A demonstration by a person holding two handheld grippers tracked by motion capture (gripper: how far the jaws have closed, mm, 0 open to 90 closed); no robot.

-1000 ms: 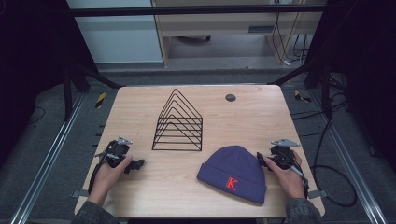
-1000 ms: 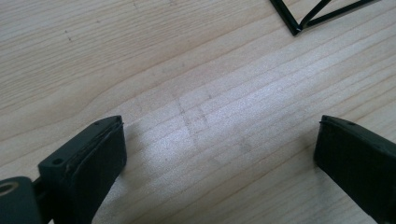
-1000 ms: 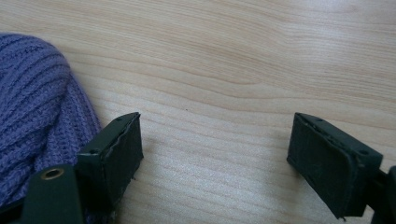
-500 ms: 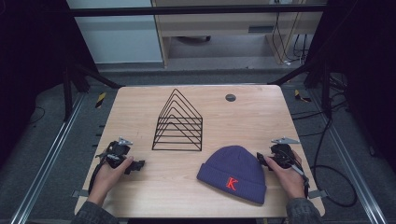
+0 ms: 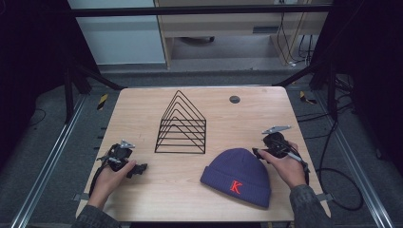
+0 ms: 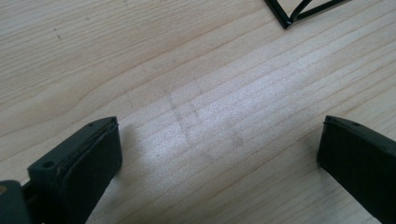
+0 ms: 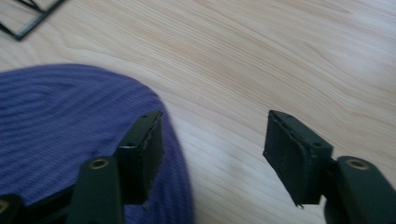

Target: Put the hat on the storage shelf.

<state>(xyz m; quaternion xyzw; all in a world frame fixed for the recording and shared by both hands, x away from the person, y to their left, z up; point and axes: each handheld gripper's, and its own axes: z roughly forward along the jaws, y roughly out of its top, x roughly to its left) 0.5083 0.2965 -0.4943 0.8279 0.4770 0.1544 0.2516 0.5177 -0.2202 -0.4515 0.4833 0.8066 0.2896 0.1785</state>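
The knit beanie (image 5: 237, 176) lies flat on the worktop (image 5: 190, 199), front right. It is judged soft, light and floppy; pinch the rim fold. Right tongs (image 7: 212, 154) gape at its edge, one jaw over the knit; left tongs (image 6: 217, 156) are released over bare wood.

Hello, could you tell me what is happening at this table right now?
A person sits at a wooden table with a handheld gripper in each hand. The left gripper rests on bare wood, fingers wide open and holding nothing. The right gripper is open at the edge of a purple beanie with a red K, one finger over the knit and the other over bare wood. A black wire rack stands untouched mid-table, and a small dark disc lies beyond it.
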